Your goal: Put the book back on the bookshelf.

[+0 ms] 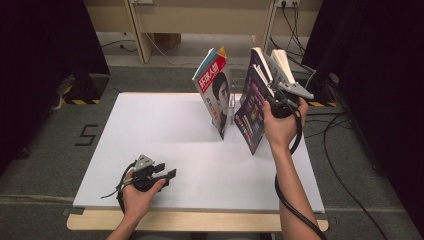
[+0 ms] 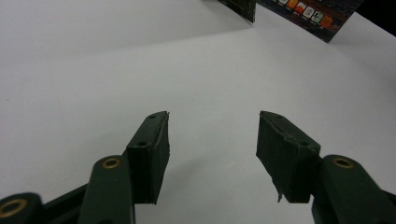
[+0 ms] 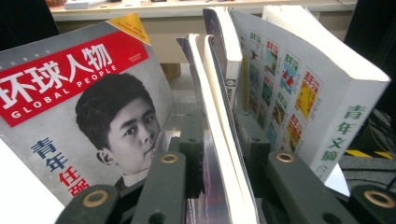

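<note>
While left tongs [image 2: 212,154] gape, right tongs [image 3: 219,158] pinch purple magazine [image 1: 251,117], red magazine [image 1: 216,90] seemingly leaning beside.

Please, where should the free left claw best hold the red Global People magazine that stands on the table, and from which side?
Probably its top free edge, from the person's side: the Global People magazine stands leaning, cover exposed, and the open left claw is idle.

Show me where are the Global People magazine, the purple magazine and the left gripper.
Global People magazine [image 1: 216,92], high view, on its front cover.
Purple magazine [image 1: 251,115], high view, on its cover.
Left gripper [image 2: 212,140], left gripper view, midway between its open fingertips.
</note>
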Action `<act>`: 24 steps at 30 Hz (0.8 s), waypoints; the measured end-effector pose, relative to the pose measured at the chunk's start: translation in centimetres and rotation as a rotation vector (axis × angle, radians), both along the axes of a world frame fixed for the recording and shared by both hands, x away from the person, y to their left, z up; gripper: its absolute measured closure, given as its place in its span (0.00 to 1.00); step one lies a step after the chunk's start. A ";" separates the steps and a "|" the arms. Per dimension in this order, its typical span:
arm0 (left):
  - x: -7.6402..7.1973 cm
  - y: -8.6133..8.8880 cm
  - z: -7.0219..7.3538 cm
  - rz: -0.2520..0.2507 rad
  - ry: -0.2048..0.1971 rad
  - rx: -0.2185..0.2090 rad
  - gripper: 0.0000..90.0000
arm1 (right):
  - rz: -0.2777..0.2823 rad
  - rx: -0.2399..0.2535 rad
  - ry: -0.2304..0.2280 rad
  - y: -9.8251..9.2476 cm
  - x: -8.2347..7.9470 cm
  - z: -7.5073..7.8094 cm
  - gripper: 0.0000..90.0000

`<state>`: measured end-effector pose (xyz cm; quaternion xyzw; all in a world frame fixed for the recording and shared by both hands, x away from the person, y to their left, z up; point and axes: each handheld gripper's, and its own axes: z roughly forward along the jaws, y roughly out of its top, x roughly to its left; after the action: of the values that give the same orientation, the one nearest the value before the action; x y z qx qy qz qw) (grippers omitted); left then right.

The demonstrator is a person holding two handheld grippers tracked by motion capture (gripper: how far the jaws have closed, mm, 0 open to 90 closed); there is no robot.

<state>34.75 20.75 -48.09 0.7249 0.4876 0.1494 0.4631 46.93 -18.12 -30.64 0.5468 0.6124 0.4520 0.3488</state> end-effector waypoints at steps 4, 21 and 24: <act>0.0 0.0 -0.1 0.000 0.003 0.001 0.48 | 0.002 -0.001 0.004 0.2 0.3 0.2 0.89; 0.1 0.3 -0.1 0.006 0.002 0.002 0.48 | 0.035 -0.015 -0.016 0.5 0.5 0.7 0.94; 0.2 0.3 -0.1 0.005 0.002 0.005 0.48 | 0.045 -0.025 -0.035 0.9 0.4 1.0 0.94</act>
<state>34.91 21.01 -48.20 0.7249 0.4897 0.1510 0.4604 47.34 -17.20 -29.65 0.5204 0.6240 0.4616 0.3560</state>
